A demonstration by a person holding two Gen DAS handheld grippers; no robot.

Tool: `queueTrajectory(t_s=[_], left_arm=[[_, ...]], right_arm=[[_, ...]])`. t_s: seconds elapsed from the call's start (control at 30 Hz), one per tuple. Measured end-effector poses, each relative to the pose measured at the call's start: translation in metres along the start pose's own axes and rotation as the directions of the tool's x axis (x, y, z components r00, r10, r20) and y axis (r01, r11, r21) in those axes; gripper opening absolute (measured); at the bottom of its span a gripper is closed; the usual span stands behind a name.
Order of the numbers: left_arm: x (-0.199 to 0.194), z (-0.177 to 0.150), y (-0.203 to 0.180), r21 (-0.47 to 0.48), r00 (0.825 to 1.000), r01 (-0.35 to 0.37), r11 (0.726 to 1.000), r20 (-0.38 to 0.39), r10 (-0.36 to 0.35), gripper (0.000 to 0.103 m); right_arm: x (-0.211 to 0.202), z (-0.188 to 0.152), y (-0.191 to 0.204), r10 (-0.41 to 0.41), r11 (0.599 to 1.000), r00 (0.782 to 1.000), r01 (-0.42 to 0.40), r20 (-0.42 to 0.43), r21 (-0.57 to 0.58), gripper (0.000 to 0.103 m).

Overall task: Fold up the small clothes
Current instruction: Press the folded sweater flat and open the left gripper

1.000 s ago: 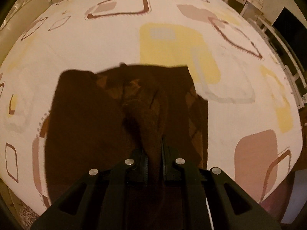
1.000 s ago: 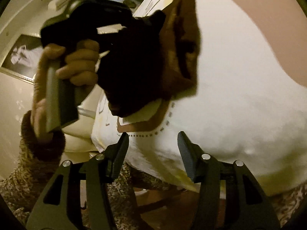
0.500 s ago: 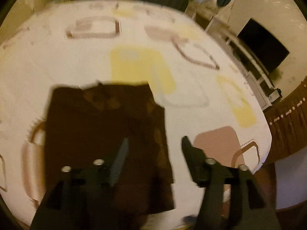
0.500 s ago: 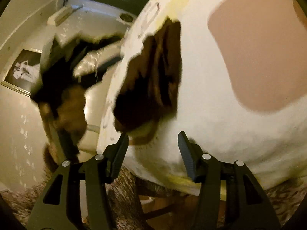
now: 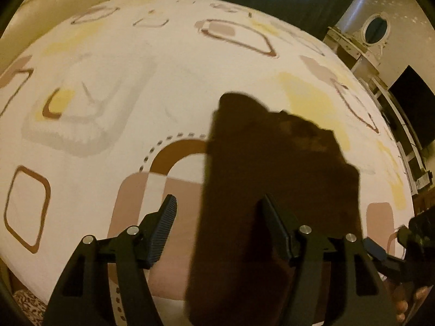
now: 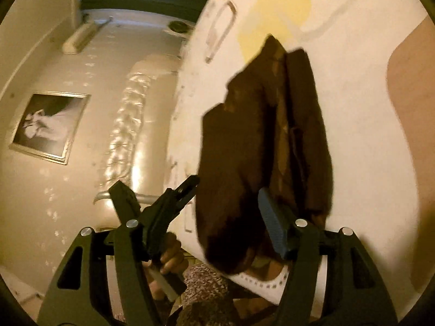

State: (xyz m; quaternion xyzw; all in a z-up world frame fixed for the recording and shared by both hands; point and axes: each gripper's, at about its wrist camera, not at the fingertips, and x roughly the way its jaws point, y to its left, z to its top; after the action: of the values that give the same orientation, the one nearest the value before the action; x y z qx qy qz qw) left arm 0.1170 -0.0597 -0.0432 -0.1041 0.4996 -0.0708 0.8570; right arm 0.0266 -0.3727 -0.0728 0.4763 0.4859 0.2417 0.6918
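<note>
A dark brown garment (image 5: pixel 274 190) lies folded on the patterned bedsheet (image 5: pixel 136 81), near its front edge. My left gripper (image 5: pixel 220 228) is open and hovers over the garment's left edge, holding nothing. In the right wrist view the same garment (image 6: pixel 261 146) lies on the sheet, seen from its near end. My right gripper (image 6: pixel 220 217) is open and empty, close to that end. The left gripper (image 6: pixel 163 212) and the hand holding it show beyond it at the bed's edge.
The bed is covered by a white sheet with brown, yellow and pink squares. A cream headboard (image 6: pixel 127 125) and a framed picture (image 6: pixel 49 125) are to the left. A white dresser with a mirror (image 5: pixel 372 35) and a dark screen (image 5: pixel 413 108) stand at right.
My left gripper has let go of the garment, opened and shifted left. The garment has dropped flat on the sheet. My right gripper has moved closer to the garment's near end.
</note>
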Motion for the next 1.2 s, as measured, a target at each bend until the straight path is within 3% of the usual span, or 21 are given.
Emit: queueTrajectory(t_s=[0.1, 0.23, 0.4, 0.87, 0.93, 1.0, 1.03, 1.13, 1.2], left_arm=[[0.004, -0.003, 0.006, -0.008, 1.000, 0.021, 1.000, 0.000, -0.021, 0.065], [0.007, -0.006, 0.011, -0.011, 0.999, 0.037, 0.999, -0.005, -0.037, 0.067], [0.014, -0.009, 0.020, -0.044, 0.997, 0.072, 0.996, -0.020, -0.073, 0.068], [0.016, -0.008, 0.024, -0.051, 0.995, 0.098, 0.994, -0.028, -0.099, 0.069], [0.016, -0.008, 0.026, -0.049, 0.994, 0.101, 0.994, -0.027, -0.103, 0.069], [0.015, -0.008, 0.027, -0.048, 0.994, 0.104, 0.993, -0.029, -0.106, 0.069], [0.014, -0.007, 0.027, -0.051, 0.994, 0.107, 0.993, -0.028, -0.108, 0.069], [0.006, -0.003, 0.026, -0.052, 0.994, 0.112, 0.992, -0.014, -0.113, 0.069], [-0.002, 0.002, 0.025, -0.046, 0.993, 0.121, 0.992, 0.009, -0.121, 0.069]], right_arm=[[0.018, 0.004, -0.004, -0.060, 0.998, 0.998, 0.061, -0.019, 0.008, 0.063], [0.032, 0.011, -0.004, -0.068, 0.998, 0.997, 0.068, -0.025, 0.016, 0.063], [0.043, 0.025, -0.001, -0.136, 0.991, 0.991, 0.136, 0.000, -0.008, 0.063], [0.079, 0.074, 0.001, -0.106, 0.994, 0.994, 0.105, -0.022, -0.042, 0.063], [0.083, 0.080, 0.000, -0.125, 0.991, 0.991, 0.123, -0.042, -0.054, 0.053], [0.088, 0.084, -0.001, -0.167, 0.984, 0.984, 0.162, -0.068, -0.073, 0.023], [0.091, 0.086, -0.001, -0.188, 0.980, 0.979, 0.182, -0.075, -0.082, 0.014], [0.096, 0.090, 0.011, -0.256, 0.955, 0.964, 0.241, -0.070, -0.174, 0.008], [0.088, 0.094, 0.024, -0.233, 0.951, 0.972, 0.220, -0.033, -0.219, 0.008]])
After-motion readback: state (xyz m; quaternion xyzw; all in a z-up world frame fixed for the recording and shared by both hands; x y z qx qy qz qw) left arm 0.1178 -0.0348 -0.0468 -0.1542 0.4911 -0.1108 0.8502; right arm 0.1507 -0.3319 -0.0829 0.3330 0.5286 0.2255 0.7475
